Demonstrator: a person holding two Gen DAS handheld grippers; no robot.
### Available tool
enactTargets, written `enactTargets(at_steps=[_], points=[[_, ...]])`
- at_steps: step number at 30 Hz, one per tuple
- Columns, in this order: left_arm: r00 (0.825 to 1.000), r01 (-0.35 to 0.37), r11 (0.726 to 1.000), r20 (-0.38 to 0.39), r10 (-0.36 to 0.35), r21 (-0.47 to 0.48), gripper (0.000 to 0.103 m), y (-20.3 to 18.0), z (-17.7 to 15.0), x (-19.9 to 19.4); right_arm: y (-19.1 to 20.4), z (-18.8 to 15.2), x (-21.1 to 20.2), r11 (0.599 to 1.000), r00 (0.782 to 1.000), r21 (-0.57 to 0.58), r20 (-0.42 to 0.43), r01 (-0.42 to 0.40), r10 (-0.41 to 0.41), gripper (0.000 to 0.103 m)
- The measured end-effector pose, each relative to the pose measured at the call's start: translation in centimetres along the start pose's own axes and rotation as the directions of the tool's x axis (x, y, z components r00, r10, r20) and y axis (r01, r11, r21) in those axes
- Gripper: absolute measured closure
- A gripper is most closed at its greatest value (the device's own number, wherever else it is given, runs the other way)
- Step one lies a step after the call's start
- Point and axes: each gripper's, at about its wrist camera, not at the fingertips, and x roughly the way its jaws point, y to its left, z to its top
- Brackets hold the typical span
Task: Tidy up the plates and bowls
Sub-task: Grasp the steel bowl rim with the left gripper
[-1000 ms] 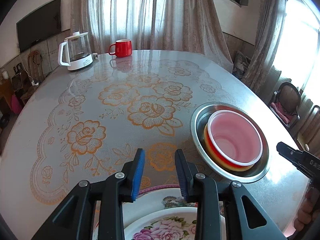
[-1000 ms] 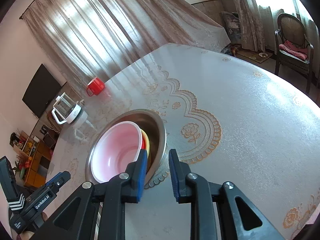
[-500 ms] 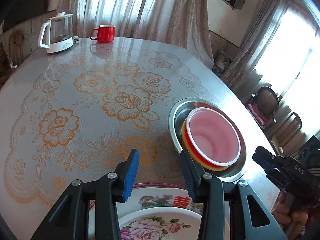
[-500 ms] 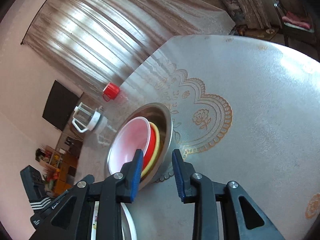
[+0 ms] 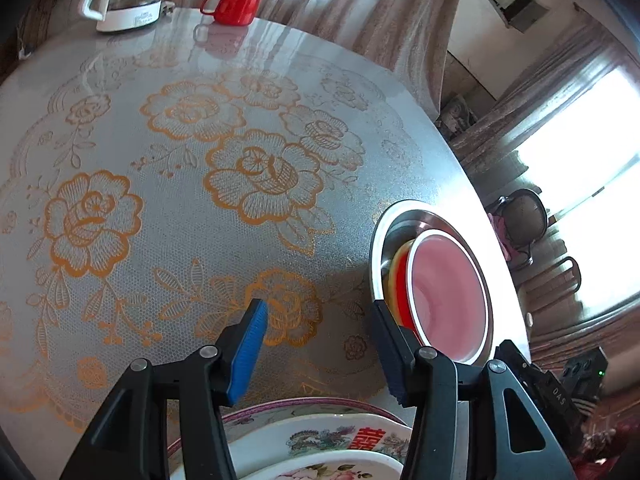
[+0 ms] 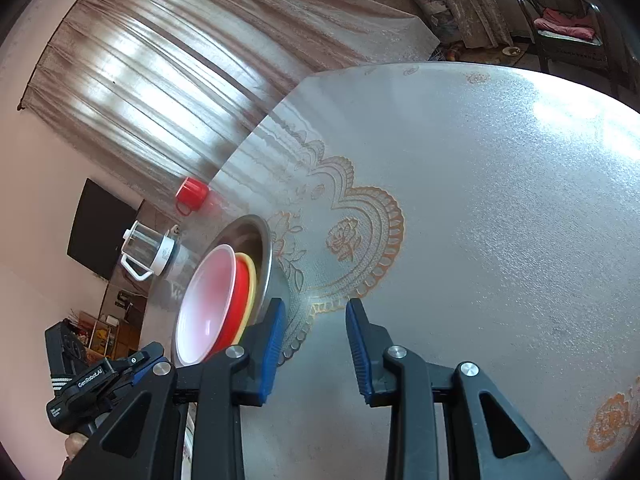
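Observation:
A steel bowl [image 5: 376, 248] stands near the table's right edge. Nested in it are a pink bowl [image 5: 448, 296], a red one and a yellow one. My left gripper [image 5: 318, 344] hovers over the tablecloth just left of that bowl; its jaws are opening and nothing is between them. Below it lies a stack of flowered plates [image 5: 320, 436]. In the right wrist view my right gripper [image 6: 316, 340] is open and holds nothing. Its left finger is close to the steel bowl [image 6: 266, 240], beside the pink bowl [image 6: 208, 292].
A red mug [image 5: 234, 4] and a glass kettle [image 5: 124, 0] stand at the far side of the round table [image 5: 160, 140]. A chair [image 5: 524, 216] is beyond the right edge. Curtains hang behind the table. A dark screen [image 6: 100, 228] hangs on the wall.
Both views have rolled and dropped closer to the table. The left jaws have spread much wider and shifted toward the steel bowl. The right jaws have widened a little.

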Motion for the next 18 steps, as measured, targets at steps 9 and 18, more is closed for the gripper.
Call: enactTargets(at_steps=[9,18], points=[[0.993,0.102,0.976,-0.045,-0.113,-0.194,0.055,2.1,1.5,1.6,0.2,0.2,0.6,0.999,1.000,-0.034,-0.012,-0.017,0.016,0.077],[0.983,0.181,0.971,-0.003,-0.184,-0.155,0.059,-0.1,2.3,2.2,-0.4,1.4,1.5,0.987,0.990,0.086,-0.023,-0.134,0.137,0.075]])
